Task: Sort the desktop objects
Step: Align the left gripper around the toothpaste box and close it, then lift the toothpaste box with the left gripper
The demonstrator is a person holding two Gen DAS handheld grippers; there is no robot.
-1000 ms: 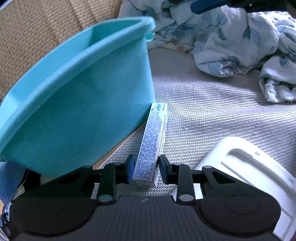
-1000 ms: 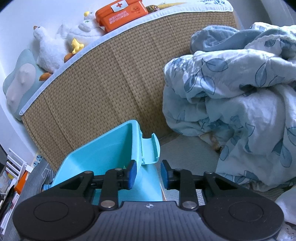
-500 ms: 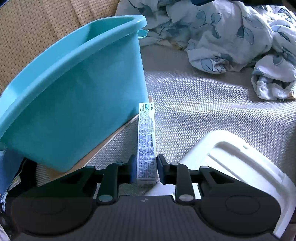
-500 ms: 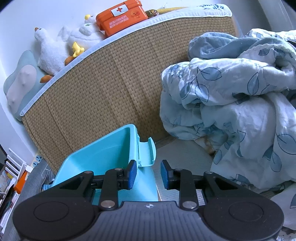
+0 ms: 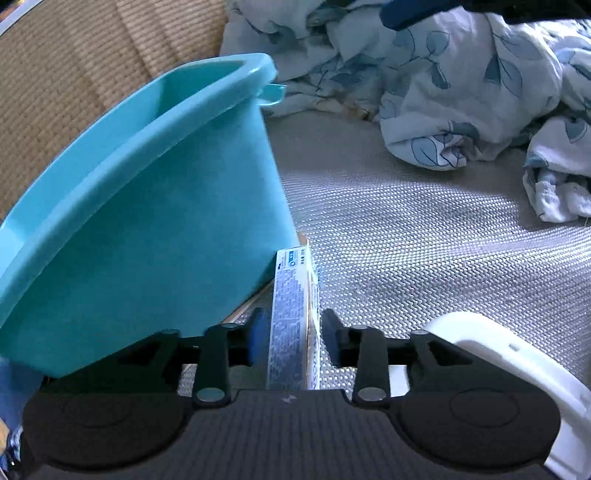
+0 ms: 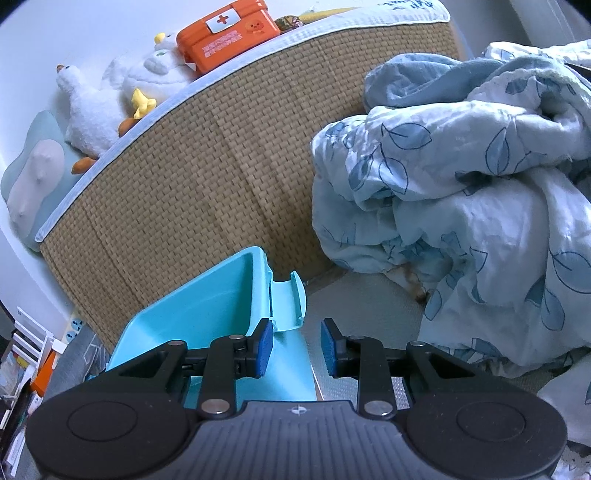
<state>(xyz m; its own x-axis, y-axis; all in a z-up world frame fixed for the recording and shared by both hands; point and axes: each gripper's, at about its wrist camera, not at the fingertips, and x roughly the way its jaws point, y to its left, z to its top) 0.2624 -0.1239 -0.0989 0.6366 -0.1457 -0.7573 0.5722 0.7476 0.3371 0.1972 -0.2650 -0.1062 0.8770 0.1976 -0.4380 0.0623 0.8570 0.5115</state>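
A long narrow white box with blue print [image 5: 291, 295] lies on the grey woven cover, right beside the teal plastic bin [image 5: 147, 206]. My left gripper [image 5: 293, 341] straddles the near end of the box. Its jaws are opening, and a gap shows between each pad and the box side. In the right wrist view my right gripper [image 6: 296, 347] hangs open with nothing between its fingers, above the near corner of the teal bin [image 6: 207, 295]. What I can see of the bin's inside is bare.
A white plastic tray-like piece [image 5: 498, 354] lies at the lower right. A crumpled leaf-print duvet [image 5: 461, 74] fills the back right. A woven rattan panel [image 6: 207, 177] stands behind the bin, with plush toys and an orange first-aid case [image 6: 229, 33] on top. A thin board [image 5: 243, 312] sticks out under the bin.
My left gripper closed on the box, then spread its jaws off it. The left view shifted slightly along the box. The right gripper stayed almost still.
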